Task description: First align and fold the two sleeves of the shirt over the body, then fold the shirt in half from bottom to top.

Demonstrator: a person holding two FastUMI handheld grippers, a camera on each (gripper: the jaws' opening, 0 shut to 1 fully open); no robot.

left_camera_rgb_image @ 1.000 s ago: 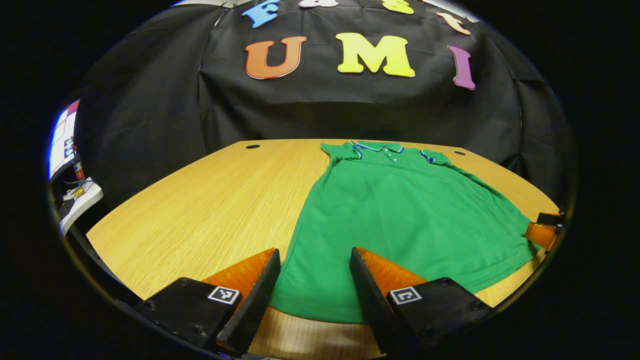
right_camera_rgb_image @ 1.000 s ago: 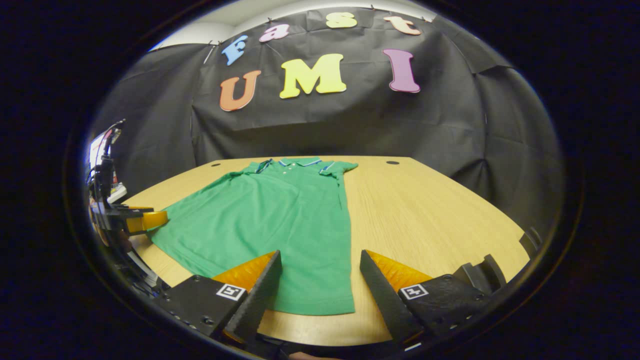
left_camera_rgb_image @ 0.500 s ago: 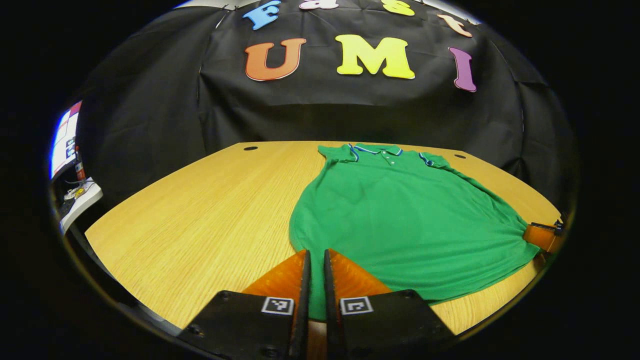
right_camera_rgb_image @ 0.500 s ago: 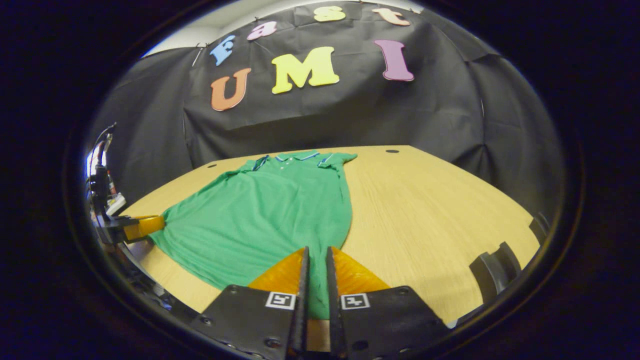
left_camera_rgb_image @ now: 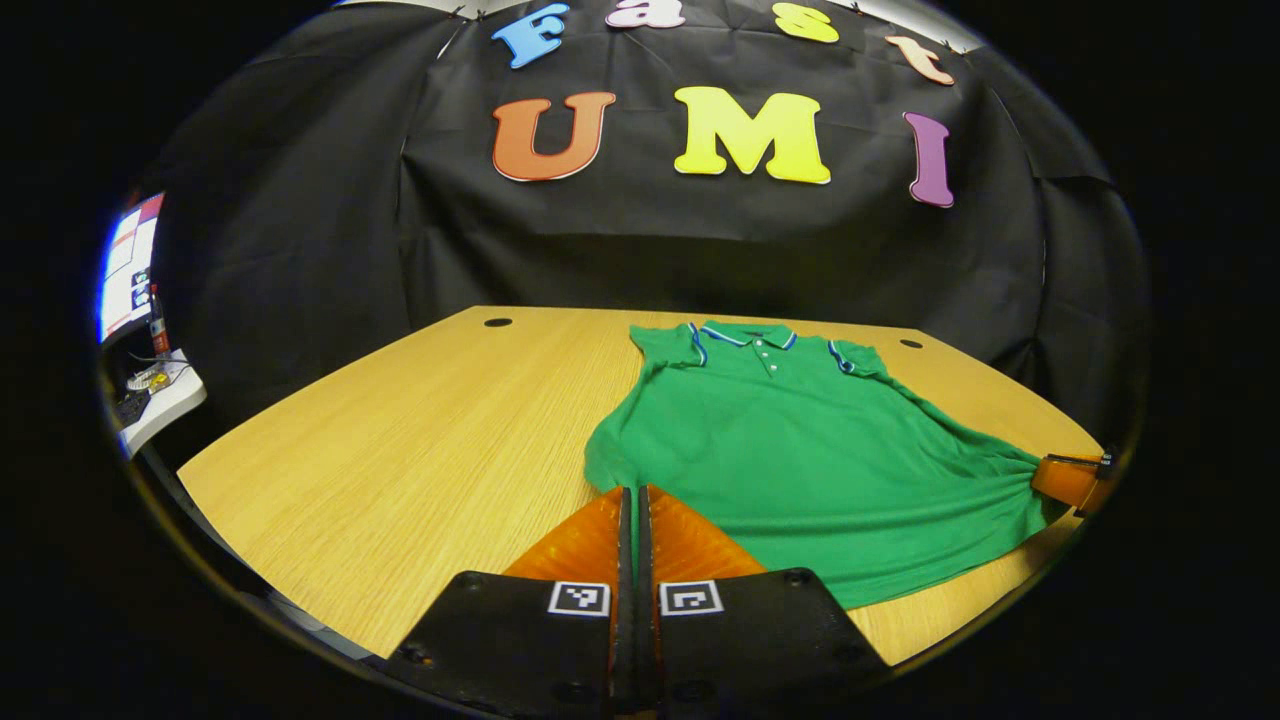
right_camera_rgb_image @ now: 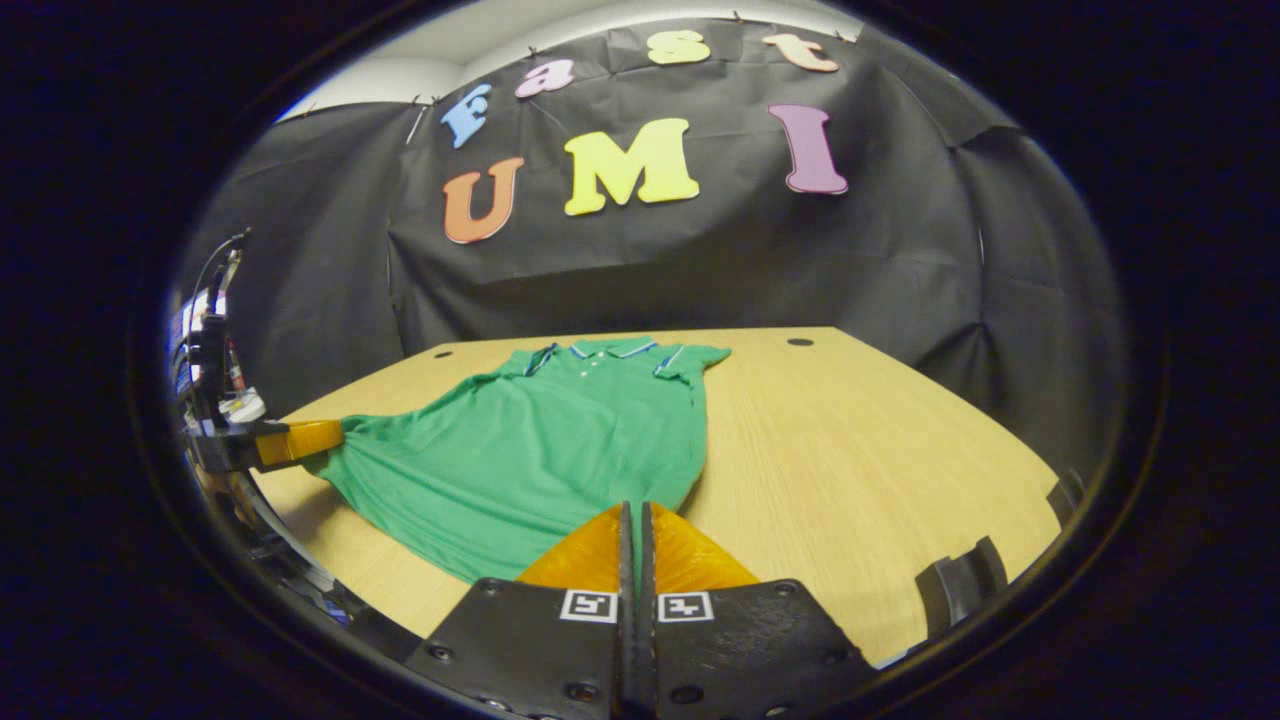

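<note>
Lab-style recording booth, not a home. Black cloth wall point(left_camera_rgb_image: 700, 250) drapes behind and around a bare wooden table point(left_camera_rgb_image: 420, 440) with cable holes. Far left of the left gripper view: a lit monitor point(left_camera_rgb_image: 125, 265) and a shelf of cabled gear point(left_camera_rgb_image: 150, 385).

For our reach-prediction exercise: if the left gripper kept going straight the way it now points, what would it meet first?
The left gripper is shut on the bottom hem of the green shirt, so straight ahead it would probably push into the shirt's own body on the wooden table; the collar lies farther along. Depth is uncertain.
</note>
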